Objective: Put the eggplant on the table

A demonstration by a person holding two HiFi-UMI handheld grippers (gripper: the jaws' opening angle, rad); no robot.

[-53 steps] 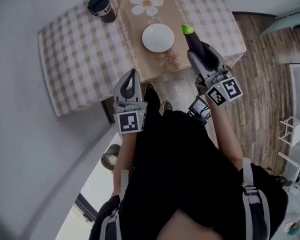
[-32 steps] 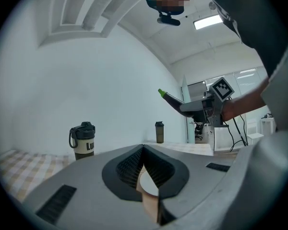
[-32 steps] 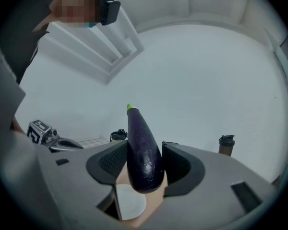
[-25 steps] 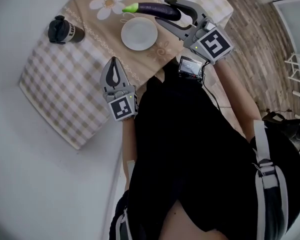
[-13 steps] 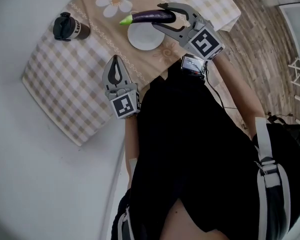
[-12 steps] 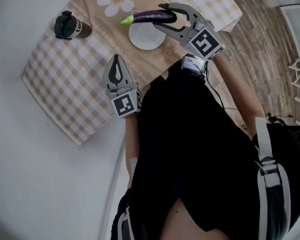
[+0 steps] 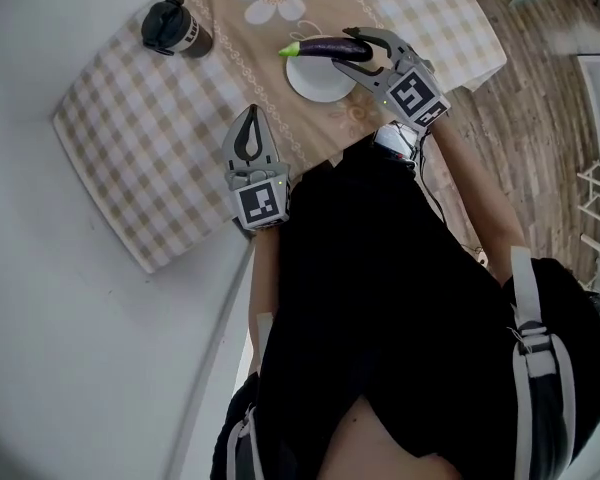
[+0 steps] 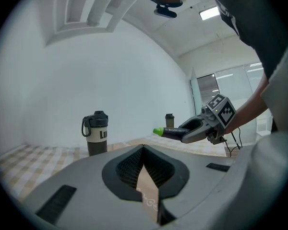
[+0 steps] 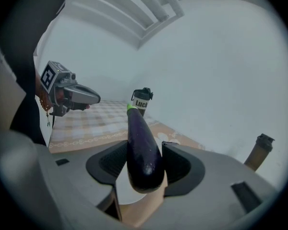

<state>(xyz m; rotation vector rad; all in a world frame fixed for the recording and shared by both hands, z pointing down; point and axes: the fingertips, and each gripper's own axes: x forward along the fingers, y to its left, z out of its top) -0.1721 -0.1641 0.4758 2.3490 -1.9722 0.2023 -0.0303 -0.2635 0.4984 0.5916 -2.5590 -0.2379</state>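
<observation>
A dark purple eggplant (image 7: 328,48) with a green stem end is held level in my right gripper (image 7: 358,52), which is shut on its thick end. It hangs over the far edge of a white plate (image 7: 318,80) on the checked table (image 7: 130,148). In the right gripper view the eggplant (image 9: 140,143) sticks out between the jaws of the right gripper (image 9: 143,161), stem pointing away. My left gripper (image 7: 252,118) hovers over the table's near edge, shut on nothing. The left gripper (image 8: 143,150) faces the eggplant (image 8: 169,132) and the right gripper (image 8: 201,126).
A dark lidded bottle (image 7: 176,26) stands at the table's far left, on the edge of a tan runner (image 7: 280,18) with a flower print. Wooden floor (image 7: 540,118) lies right of the table. A second bottle (image 9: 258,151) shows at the right in the right gripper view.
The right gripper has swung the eggplant from upright beside the table to level over the plate, and it now sits lower and farther out. The left gripper has hardly moved.
</observation>
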